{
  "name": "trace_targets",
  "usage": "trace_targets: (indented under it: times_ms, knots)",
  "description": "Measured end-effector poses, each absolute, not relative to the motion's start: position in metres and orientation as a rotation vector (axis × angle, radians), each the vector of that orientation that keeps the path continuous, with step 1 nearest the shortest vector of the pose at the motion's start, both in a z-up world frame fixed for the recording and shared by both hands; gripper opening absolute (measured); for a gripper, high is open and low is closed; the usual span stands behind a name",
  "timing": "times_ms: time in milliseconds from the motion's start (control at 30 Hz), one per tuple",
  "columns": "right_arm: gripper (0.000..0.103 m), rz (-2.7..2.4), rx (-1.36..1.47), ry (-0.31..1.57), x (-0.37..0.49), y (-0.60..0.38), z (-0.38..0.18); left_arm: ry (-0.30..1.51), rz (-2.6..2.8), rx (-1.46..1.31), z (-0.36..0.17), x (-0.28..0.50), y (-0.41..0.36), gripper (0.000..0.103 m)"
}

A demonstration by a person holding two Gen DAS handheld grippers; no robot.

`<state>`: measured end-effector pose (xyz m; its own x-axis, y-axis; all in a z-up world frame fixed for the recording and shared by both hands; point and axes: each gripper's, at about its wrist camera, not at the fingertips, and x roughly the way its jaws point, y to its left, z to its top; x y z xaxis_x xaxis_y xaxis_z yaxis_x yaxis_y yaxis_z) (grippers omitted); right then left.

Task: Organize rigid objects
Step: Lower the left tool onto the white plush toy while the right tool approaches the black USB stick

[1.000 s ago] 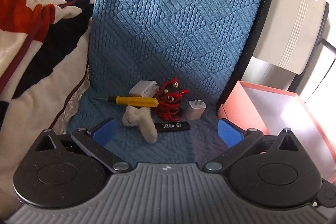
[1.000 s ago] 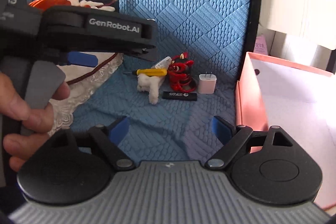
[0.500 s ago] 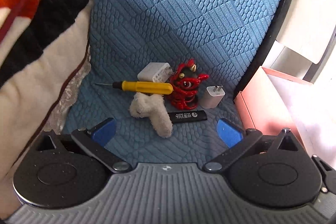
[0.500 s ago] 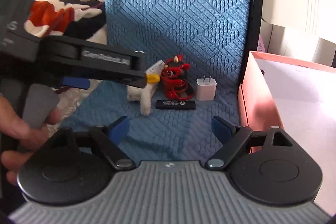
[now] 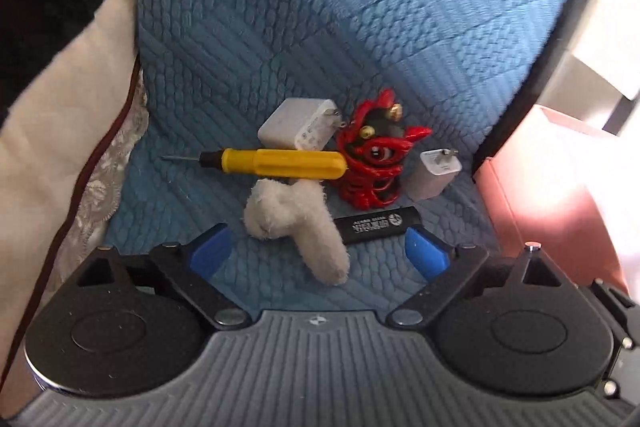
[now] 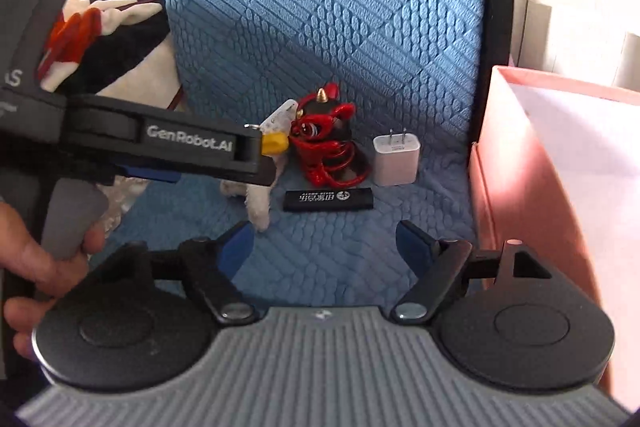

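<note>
Left gripper (image 5: 318, 253) nearer plush toy (image 5: 294, 223).

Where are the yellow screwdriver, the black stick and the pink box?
yellow screwdriver (image 5: 296, 163), left wrist view, middle of the handle
black stick (image 6: 328, 199), right wrist view, its printed top face
pink box (image 6: 516, 187), right wrist view, its near side wall

Yellow screwdriver (image 5: 280, 163), blue quilted mat (image 5: 360, 27)

Daylight scene, strong from the right, both fisheye views.
Pink box (image 5: 560, 195) interior blown to glare; blue quilted mat (image 5: 320, 27) evenly lit, soft shadows under objects; motion blur at upper edges of left view; barrel distortion bends frame margins.
</note>
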<state>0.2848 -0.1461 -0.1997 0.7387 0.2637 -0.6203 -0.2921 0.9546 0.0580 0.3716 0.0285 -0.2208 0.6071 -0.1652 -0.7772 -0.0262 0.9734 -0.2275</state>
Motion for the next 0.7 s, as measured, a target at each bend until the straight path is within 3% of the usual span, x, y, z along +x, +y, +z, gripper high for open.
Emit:
trace_targets:
  times_ms: [400,700]
  knots:
    - [0.080,0.286,-0.140,0.688,0.343,-0.134,-0.217,1.004,-0.035,-0.269,-0.239,0.417,0.053,0.091]
    - [0.082,0.296,-0.124,0.798,0.379,-0.127,-0.242,1.016,-0.013,-0.322,-0.246,0.427,0.070,0.091]
